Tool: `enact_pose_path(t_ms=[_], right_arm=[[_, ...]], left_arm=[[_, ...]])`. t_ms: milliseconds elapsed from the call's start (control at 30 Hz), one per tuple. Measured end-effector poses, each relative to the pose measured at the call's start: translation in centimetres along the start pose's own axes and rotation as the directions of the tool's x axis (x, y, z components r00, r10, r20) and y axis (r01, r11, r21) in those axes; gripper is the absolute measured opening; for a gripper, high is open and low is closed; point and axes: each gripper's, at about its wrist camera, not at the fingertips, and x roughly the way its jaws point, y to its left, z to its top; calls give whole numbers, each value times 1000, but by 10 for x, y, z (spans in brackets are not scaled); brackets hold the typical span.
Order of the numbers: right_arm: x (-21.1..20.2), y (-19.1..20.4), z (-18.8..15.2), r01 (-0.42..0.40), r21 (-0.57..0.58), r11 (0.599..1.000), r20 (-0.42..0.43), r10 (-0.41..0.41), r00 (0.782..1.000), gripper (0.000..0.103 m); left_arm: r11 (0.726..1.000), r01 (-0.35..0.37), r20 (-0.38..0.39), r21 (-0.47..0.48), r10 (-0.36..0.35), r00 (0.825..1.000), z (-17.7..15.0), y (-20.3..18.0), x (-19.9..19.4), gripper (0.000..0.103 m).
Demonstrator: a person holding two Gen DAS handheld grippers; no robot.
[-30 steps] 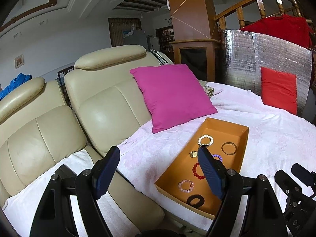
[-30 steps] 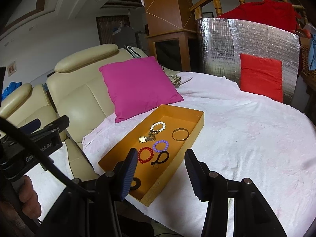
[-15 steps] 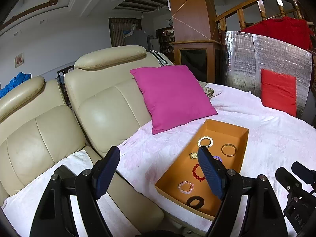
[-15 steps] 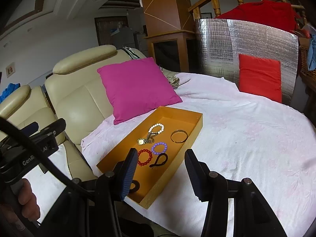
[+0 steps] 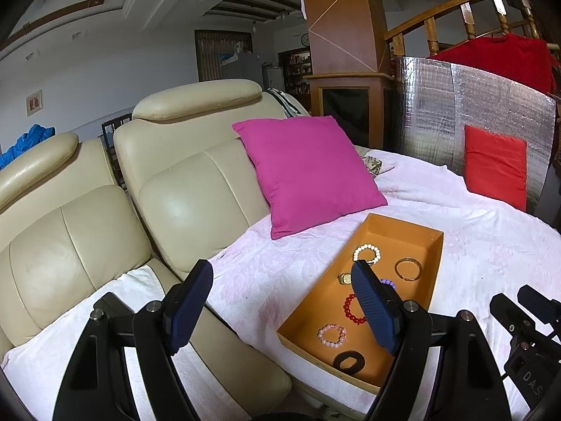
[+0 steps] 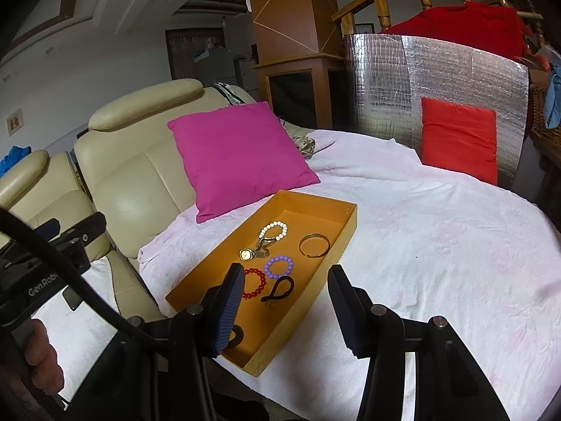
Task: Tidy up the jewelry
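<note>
Both grippers, left [image 5: 280, 310] & right [image 6: 285, 310], hang spread apart w/ nothing between the pads, above the near edge of the table [image 6: 438, 245]. All jewelry visible sits in the orange tray [image 6: 345, 224]: white beads [image 6: 274, 230], gold bangle [image 6: 314, 245], watch [image 6: 246, 254], purple beads [image 6: 278, 266], red beads [image 6: 254, 283], black tie [image 6: 278, 289], pink beads [image 5: 332, 335], dark ring [image 5: 349, 362] at near end. Pieces lie loose, none on the cloth. Looks like sorting is either nearly done or not begun; can't tell which.

The left tongs' [image 5: 282, 307] finger [image 5: 373, 307] hid part of the red bracelet [image 5: 350, 310]. The right tongs' [image 6: 285, 310] finger [image 6: 228, 310] covered most of a black ring [image 6: 236, 334].
</note>
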Motion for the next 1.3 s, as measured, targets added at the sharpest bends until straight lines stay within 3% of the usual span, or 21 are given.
enact_pose_path(t_ms=[1300], right_arm=[[33, 19, 7, 7, -58, 998, -28, -8, 1000, 53]], left_arm=[[1000, 5, -22, -18, -5, 1000, -5, 11, 13, 81]])
